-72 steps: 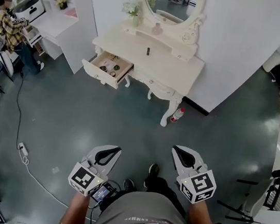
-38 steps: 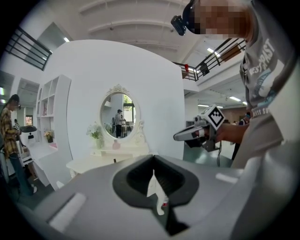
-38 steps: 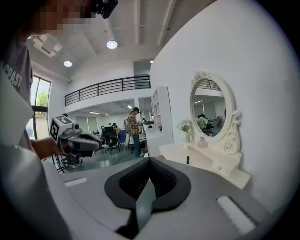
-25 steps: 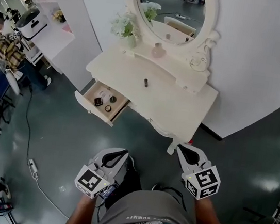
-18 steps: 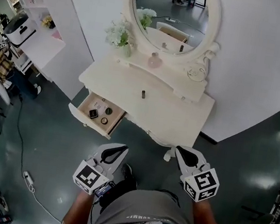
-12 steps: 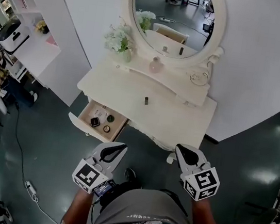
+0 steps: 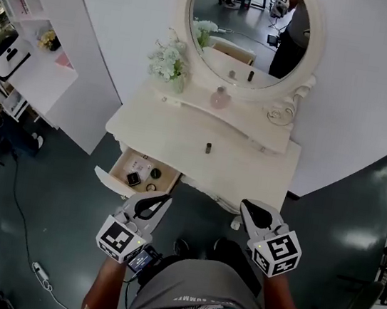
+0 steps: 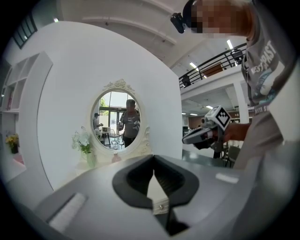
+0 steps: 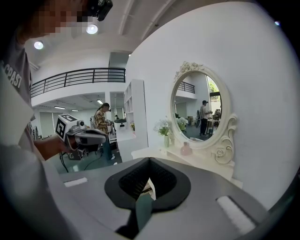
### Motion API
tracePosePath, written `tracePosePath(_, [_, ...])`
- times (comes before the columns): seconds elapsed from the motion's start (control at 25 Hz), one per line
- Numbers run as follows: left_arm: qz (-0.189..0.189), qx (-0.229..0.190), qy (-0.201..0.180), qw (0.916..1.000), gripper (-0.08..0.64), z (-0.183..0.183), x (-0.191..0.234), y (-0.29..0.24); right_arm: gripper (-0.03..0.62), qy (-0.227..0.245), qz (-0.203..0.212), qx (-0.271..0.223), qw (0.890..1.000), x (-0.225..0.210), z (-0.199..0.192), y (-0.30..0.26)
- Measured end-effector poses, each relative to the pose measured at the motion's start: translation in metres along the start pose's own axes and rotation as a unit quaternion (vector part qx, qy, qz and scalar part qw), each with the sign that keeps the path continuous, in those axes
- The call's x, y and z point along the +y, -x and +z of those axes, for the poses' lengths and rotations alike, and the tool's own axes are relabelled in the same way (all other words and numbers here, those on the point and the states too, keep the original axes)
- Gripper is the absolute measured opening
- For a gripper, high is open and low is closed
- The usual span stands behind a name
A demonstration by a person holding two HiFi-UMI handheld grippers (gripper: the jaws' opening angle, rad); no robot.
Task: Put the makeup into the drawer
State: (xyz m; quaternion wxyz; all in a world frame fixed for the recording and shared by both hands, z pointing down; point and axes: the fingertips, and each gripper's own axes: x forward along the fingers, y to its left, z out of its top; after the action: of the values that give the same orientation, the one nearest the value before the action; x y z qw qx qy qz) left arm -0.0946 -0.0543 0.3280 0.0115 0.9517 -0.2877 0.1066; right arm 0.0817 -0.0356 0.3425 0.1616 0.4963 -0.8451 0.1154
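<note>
Left gripper [image 7: 148, 206] and right gripper [image 7: 255, 215]: jaws pressed together, nothing between them. The drawer [image 7: 112, 176] is open at 11 o'clock of the left gripper and contains small items. The makeup [image 7: 208, 147], a small dark tube, stands on the dresser top [image 7: 248, 173] at 2 o'clock of the drawer. It is upright, with its long axis vertical. Judged light, rigid, smooth and easily tipped. Pinch across the mid-body.

Cream vanity table [image 7: 174, 136], small dark makeup item [image 7: 208, 147] mid-top, flower vase [image 7: 169, 67] and pink bottle [image 7: 220, 99] at back
</note>
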Motion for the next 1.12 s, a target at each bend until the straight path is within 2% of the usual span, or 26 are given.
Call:
tracePosePath(0.6, [0.036,0.001,0.017,0.9992,0.003,-0.016,0.059,-0.001,0.002,0.028,0.037,0.013,0.999,0.007,0.022,-0.064])
tracePosePath(1.12, [0.028,0.035,0.017,0.9988,0.003,-0.028,0.087,-0.063,0.002,0.007,0.053,0.033,0.998,-0.034,0.010,-0.097])
